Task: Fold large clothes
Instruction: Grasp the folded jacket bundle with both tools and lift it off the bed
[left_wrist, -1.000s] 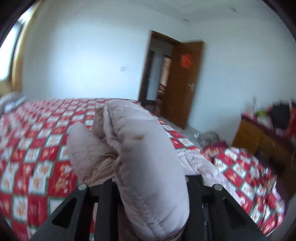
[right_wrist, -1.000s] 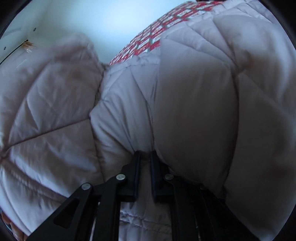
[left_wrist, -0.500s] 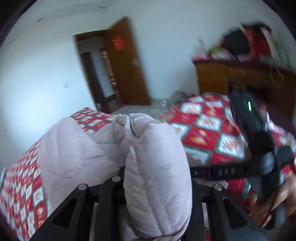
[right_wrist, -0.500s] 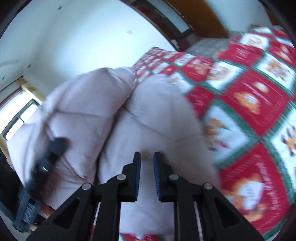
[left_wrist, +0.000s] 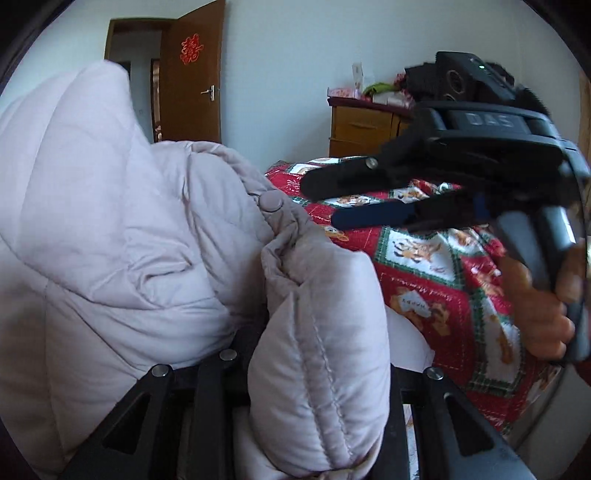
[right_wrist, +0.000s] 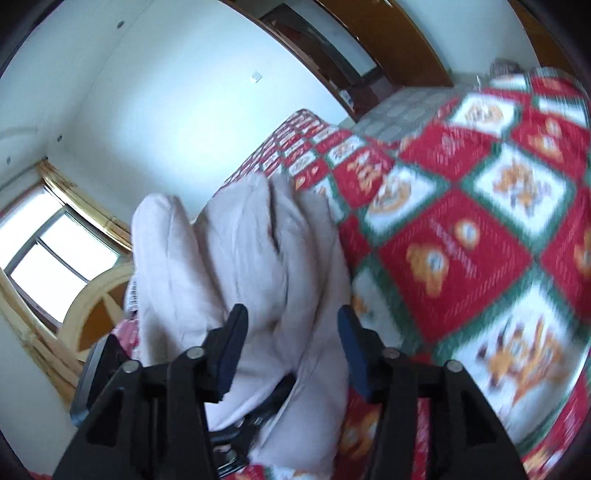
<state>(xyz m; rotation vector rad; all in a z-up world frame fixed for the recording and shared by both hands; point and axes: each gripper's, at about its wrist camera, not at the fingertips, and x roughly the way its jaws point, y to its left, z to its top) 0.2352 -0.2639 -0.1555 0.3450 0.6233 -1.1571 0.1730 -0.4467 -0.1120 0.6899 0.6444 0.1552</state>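
A puffy pale-pink quilted jacket (left_wrist: 110, 229) lies bunched on the bed. My left gripper (left_wrist: 314, 354) is shut on a thick fold of it, and the padding bulges out over the fingers and hides their tips. The right gripper (left_wrist: 321, 203), held by a hand (left_wrist: 535, 314), hovers over the bedspread just right of the jacket's snap-button edge. Its jaws are opening and nothing is between them. In the right wrist view the right gripper (right_wrist: 291, 314) frames the jacket (right_wrist: 258, 266), which hangs in front of it without touching the blue pads (right_wrist: 231, 343).
A red, green and white checked bedspread (left_wrist: 424, 280) covers the bed. A brown door (left_wrist: 192, 74) stands open at the back. A wooden dresser (left_wrist: 362, 129) with clutter on top stands right of it. A window (right_wrist: 48, 254) and a wooden headboard (right_wrist: 92, 310) are on the left.
The right gripper has let go of the jacket, spread its jaws and pulled back over the bedspread. The left gripper has swung down and round, still gripping the fold.
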